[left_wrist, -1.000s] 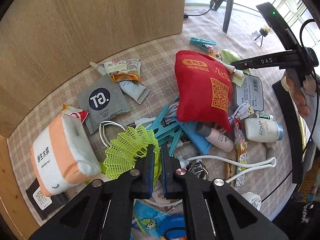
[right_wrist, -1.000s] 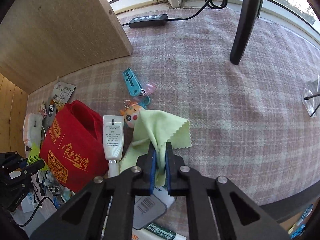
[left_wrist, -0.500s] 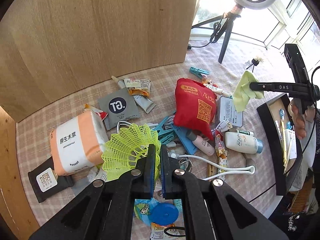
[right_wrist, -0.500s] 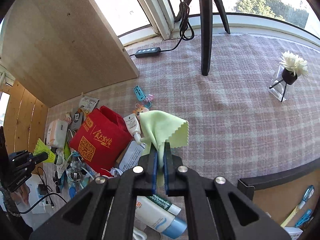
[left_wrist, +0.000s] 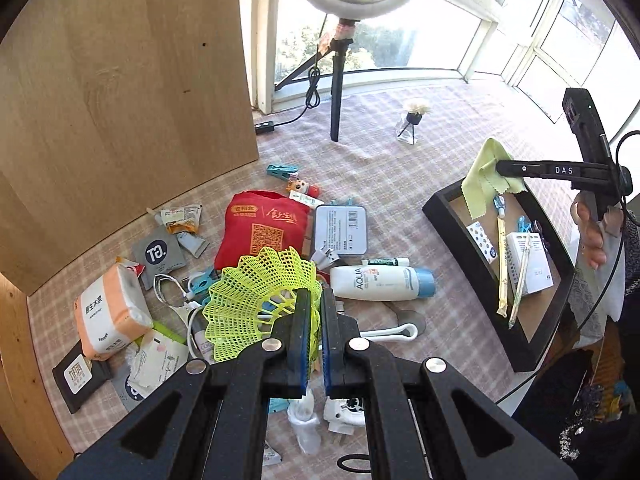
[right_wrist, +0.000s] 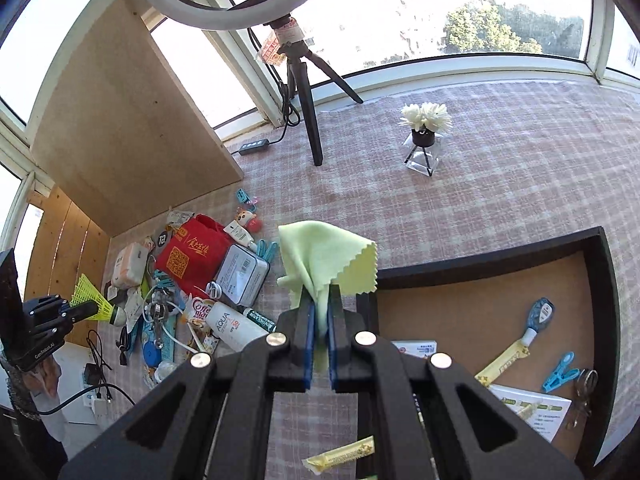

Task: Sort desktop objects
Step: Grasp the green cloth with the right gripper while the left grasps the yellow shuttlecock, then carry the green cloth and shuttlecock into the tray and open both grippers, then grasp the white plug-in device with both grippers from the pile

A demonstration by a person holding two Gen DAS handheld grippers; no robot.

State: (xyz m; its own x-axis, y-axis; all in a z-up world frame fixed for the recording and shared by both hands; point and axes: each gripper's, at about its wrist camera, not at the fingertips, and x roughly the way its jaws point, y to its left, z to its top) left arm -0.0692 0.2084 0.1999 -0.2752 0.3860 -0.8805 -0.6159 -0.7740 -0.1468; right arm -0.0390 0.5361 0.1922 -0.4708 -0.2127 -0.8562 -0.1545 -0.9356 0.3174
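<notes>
My left gripper (left_wrist: 316,312) is shut on a yellow-green plastic shuttlecock (left_wrist: 260,300) and holds it high above the clutter; it also shows at the left of the right wrist view (right_wrist: 90,302). My right gripper (right_wrist: 320,312) is shut on a pale green cleaning cloth (right_wrist: 324,256), held in the air over the near-left corner of the black tray (right_wrist: 480,264). In the left wrist view the cloth (left_wrist: 486,180) hangs over the tray's far end (left_wrist: 452,220).
On the checked tablecloth lie a red pouch (left_wrist: 260,228), a tin (left_wrist: 340,230), an AQUA bottle (left_wrist: 380,282), a tissue pack (left_wrist: 108,316), clips and cables. The tray holds a box (left_wrist: 528,264), clips and sticks. A ring-light tripod (right_wrist: 308,120), vase (right_wrist: 424,140) and wooden board (left_wrist: 120,100) stand behind.
Both grippers have risen well above the table. The right one carried the cloth from beside the red pouch rightward to over the tray. The left one lifted the shuttlecock off the pile.
</notes>
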